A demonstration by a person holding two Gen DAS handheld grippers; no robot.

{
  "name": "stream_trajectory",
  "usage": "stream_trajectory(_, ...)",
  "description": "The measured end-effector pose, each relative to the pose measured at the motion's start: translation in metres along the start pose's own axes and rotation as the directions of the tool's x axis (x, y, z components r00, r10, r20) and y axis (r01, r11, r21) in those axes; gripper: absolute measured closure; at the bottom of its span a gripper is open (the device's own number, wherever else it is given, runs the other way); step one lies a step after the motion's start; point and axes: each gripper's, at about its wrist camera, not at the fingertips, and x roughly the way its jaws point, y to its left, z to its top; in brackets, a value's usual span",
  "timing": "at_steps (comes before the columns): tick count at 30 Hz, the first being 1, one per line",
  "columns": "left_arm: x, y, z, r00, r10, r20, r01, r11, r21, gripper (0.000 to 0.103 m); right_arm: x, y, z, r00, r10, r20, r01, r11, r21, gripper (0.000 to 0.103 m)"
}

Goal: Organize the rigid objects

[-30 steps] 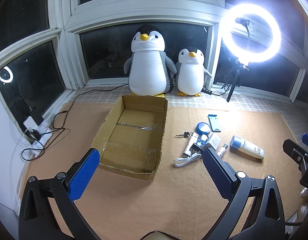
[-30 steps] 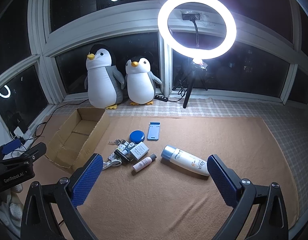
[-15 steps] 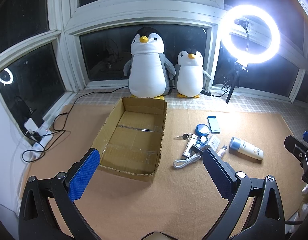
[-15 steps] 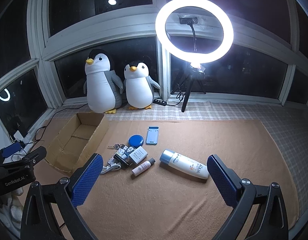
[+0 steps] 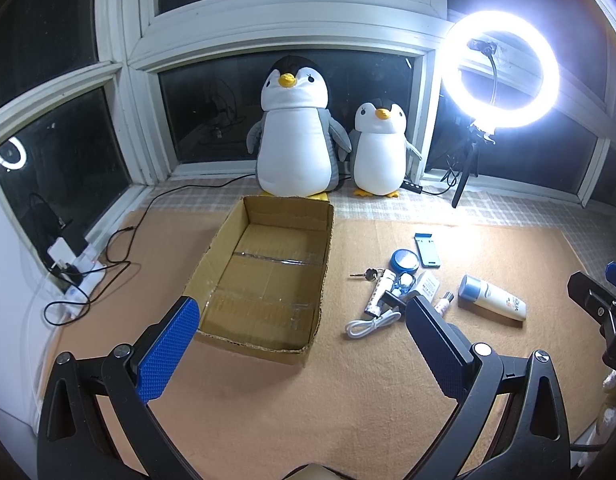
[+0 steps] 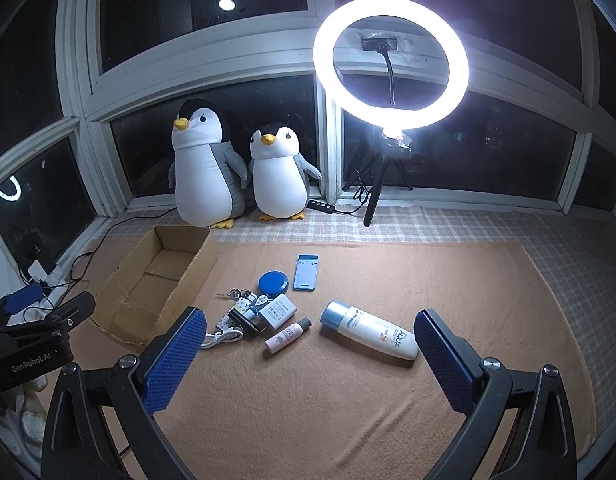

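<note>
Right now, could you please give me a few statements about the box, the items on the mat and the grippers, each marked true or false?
1. The cardboard box holds nothing. True.
2. The sunscreen bottle stands upright. False: it lies on its side on the mat.
3. The right hand-held gripper is shut on the bottle. False: it is open and holds nothing.
4. The left hand-held gripper is open. True.
5. The blue round lid lies beside the blue phone stand. True.

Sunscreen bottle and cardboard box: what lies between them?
In the right wrist view, the small-item cluster lies between the sunscreen bottle and cardboard box: pink tube, white charger, cable, keys.
</note>
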Motion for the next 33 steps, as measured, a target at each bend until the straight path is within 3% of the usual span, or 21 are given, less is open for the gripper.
stream_trajectory(20,0.009,0.008,-0.004,1.0,0.014,-0.013,-0.014,1.0,-0.005,0.001,0.01,-0.003,-0.003,1.0,-0.001,-0.022,0.001,1.0,-0.003,0.0)
stream_trajectory(33,0.041,0.061,-0.01,0.992,0.103,-0.069,-0.106,0.993,-0.052,0.001,0.029,-0.009,-0.008,0.999,0.02,-0.043,-0.02,1.0,0.011,0.0)
